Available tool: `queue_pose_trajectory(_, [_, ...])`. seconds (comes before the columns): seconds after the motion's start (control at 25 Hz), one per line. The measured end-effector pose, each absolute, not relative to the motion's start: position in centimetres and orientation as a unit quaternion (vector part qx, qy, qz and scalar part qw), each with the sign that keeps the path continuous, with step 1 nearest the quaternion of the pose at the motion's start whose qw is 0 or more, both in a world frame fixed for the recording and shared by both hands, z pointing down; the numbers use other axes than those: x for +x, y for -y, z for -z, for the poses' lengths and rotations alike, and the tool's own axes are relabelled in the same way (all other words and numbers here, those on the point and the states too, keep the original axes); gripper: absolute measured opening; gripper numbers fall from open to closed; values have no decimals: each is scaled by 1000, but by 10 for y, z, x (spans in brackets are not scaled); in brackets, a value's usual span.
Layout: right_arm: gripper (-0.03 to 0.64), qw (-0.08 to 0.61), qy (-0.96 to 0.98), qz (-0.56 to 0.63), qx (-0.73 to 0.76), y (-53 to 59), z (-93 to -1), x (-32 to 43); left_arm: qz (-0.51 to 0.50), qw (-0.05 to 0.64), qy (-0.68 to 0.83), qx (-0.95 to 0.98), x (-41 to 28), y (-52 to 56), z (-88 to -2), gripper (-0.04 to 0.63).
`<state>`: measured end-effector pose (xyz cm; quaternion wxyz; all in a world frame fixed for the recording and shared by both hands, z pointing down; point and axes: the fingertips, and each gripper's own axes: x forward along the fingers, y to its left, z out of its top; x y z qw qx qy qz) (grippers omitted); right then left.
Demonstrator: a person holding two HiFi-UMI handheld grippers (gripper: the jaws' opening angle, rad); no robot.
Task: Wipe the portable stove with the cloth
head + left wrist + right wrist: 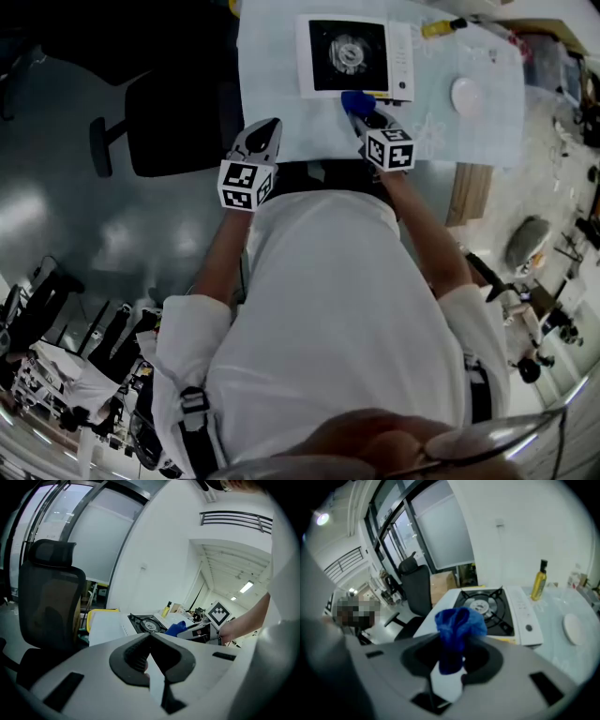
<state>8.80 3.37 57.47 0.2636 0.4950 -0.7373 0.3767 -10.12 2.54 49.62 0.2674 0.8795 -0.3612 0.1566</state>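
Head view, nearest first. Left gripper [266, 131] closed tight on nothing, jaws meeting tip to tip, idling above the near edge of the table [272, 84], left of the work. Right gripper [367, 118] clamped on the blue cloth [354, 99], a bunched wad poking past the jaw tips, poised at the near rim of the portable stove [349, 52]; contact with the casing not clear from any view. Wiping barely begun, by the look of things.

Best to lower the wad flat onto the white casing, then draw steady overlapping strokes from the near rim outward. Inside the black burner well [497, 613], dab and follow the prongs rather than dragging across, to avoid snagging. Ease off near the knob [528, 628]. Likely worth pinning the stove's near left corner with the idle gripper, against sliding. Farther right, a white dish [466, 96] and an oil bottle [539, 586]: keep strokes short of both.
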Motion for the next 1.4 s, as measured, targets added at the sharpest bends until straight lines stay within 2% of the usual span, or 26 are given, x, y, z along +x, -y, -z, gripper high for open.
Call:
queue_pose_trajectory(0.72, [130, 287, 754, -323, 495, -19, -560, 201, -163, 271, 363, 877, -8, -14, -484, 32])
queue_pose_trajectory(1.08, [130, 306, 753, -300, 498, 20, -574, 276, -154, 281, 361, 876, 48, -2, -484, 31])
queue_pose_trajectory(1.4, [130, 313, 762, -283, 491, 58, -595, 313, -173, 280, 362, 872, 74, 5, -483, 31])
